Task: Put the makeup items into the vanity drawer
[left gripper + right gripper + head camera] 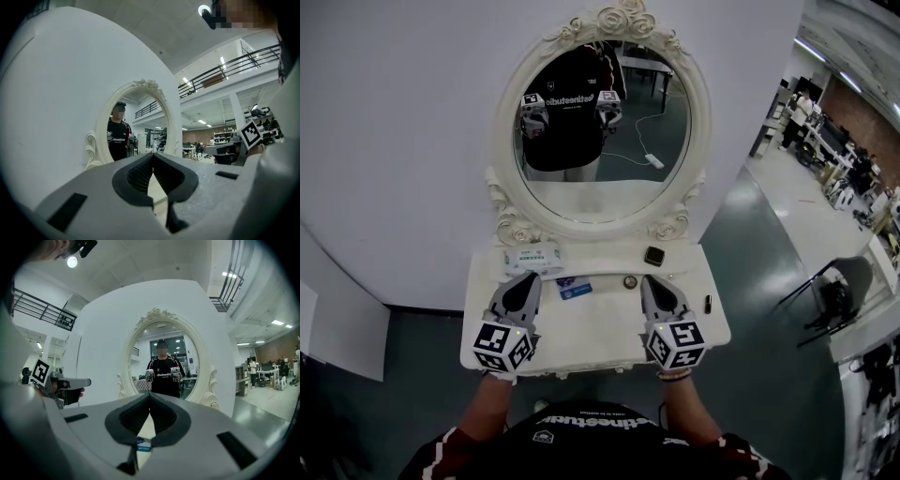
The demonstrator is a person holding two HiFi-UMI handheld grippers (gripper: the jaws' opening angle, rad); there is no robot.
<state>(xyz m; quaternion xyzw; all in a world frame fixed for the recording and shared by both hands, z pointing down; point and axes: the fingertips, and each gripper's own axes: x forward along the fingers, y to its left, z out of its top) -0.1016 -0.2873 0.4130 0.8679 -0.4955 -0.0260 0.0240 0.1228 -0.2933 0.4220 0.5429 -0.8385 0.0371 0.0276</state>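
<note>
Both grippers lie level over the white vanity top [609,323], pointing at the oval mirror [609,183]. The left gripper [528,279] has its 2 jaws pressed together at the tips with nothing between them. The right gripper [651,279] is the same, tips meeting and empty. The makeup items lie ahead of them near the mirror's foot. A white packet [531,259], its green print too small to read, sits just beyond the left gripper. A small blue packet [575,291] and a darker scrap [564,280] close beside it lie between the 2 grippers. A small round piece [630,281] is just left of the right gripper's tips, with a dark square compact [653,255] beyond them. A slim dark tube [708,303] lies near the top's right edge. What each item is cannot be told at this size. The drawer lies under the near edge, hidden by the marker cubes and the person's forearms, so whether it is open cannot be told. The right gripper view shows only a corner of the blue packet below the jaws.
</note>
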